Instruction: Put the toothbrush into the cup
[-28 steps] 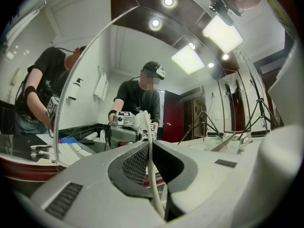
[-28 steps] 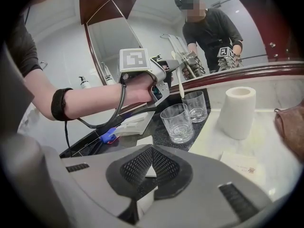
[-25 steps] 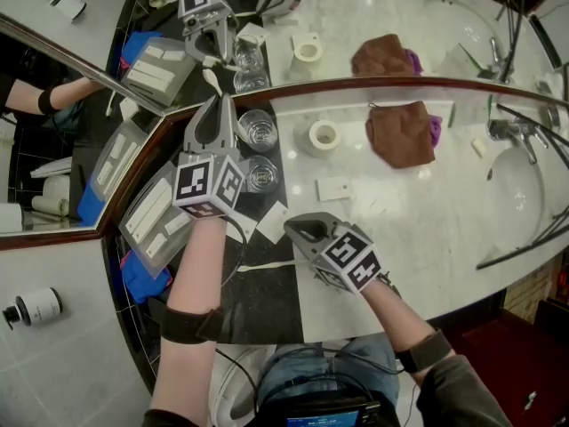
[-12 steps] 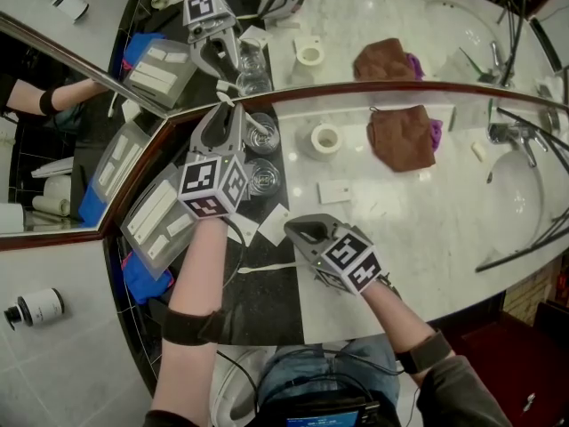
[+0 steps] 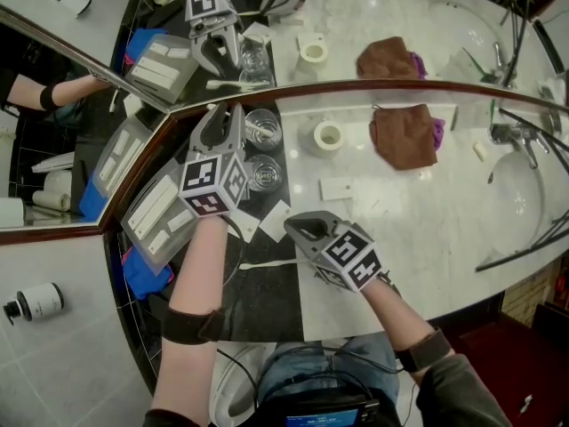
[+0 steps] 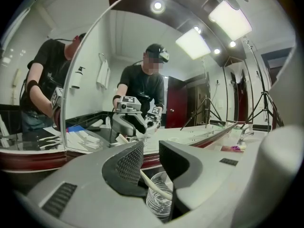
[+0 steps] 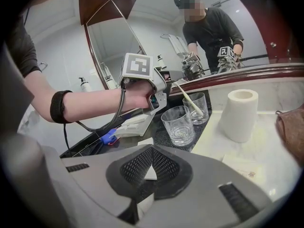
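A white toothbrush (image 7: 187,98) leans in the far one of two clear glass cups (image 7: 199,109), its head sticking up out of the rim. In the head view this cup (image 5: 276,124) stands by the mirror, with my left gripper (image 5: 224,112) just left of it. In the left gripper view the toothbrush (image 6: 154,184) runs down between the jaws into the cup (image 6: 159,205). The left gripper (image 6: 151,153) has just been opening, and its pads stand apart from the handle. My right gripper (image 5: 296,229) rests shut over the counter, nearer me, with its pads (image 7: 151,167) together.
A second, empty glass (image 5: 263,174) stands just in front of the first. A tape roll (image 5: 327,135), a brown cloth (image 5: 404,133) and white cards (image 5: 333,188) lie on the marble. Packets (image 5: 160,212) sit at the left, a white strip (image 5: 267,263) lies near me, and the tap (image 5: 507,130) is at the right.
My left gripper has come down beside the far cup and its jaws have opened. The toothbrush, held upright before, now leans in that cup. The right gripper has stayed still.
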A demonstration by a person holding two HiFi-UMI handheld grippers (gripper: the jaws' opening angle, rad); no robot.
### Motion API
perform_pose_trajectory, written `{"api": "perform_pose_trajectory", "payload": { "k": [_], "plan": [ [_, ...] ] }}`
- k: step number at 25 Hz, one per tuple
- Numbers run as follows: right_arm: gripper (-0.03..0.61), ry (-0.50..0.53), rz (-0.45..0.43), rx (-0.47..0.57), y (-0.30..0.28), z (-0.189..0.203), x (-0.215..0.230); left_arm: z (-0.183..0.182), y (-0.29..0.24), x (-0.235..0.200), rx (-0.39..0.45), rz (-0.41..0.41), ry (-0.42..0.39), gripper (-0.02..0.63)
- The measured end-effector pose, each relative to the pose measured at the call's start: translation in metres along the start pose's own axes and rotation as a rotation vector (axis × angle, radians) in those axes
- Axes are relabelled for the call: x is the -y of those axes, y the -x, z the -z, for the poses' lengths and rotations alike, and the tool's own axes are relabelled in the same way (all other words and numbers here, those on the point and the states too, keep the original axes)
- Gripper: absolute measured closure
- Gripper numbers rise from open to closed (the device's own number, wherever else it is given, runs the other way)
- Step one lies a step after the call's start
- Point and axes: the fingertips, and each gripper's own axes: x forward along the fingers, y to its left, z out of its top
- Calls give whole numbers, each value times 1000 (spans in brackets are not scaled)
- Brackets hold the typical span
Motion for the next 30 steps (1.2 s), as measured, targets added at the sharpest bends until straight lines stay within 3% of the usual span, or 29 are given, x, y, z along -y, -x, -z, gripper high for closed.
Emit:
{"api": "perform_pose_trajectory", "payload": {
  "k": [5,9,16,30],
  "plan": [
    [563,-6,14,-1,12,-6,0,-11,20,1,-8,-25,13,515],
    [563,-15,44,-11,35,-8,1,-21,62,3,-33,-82,28,611],
    [563,19,56,-20,78,-16,-7,-29,146,28,-70,-139,52,612],
    [563,98,2,-24,157,-10,-37,-9,280,100,-100,-270,99,614]
  ]
}}
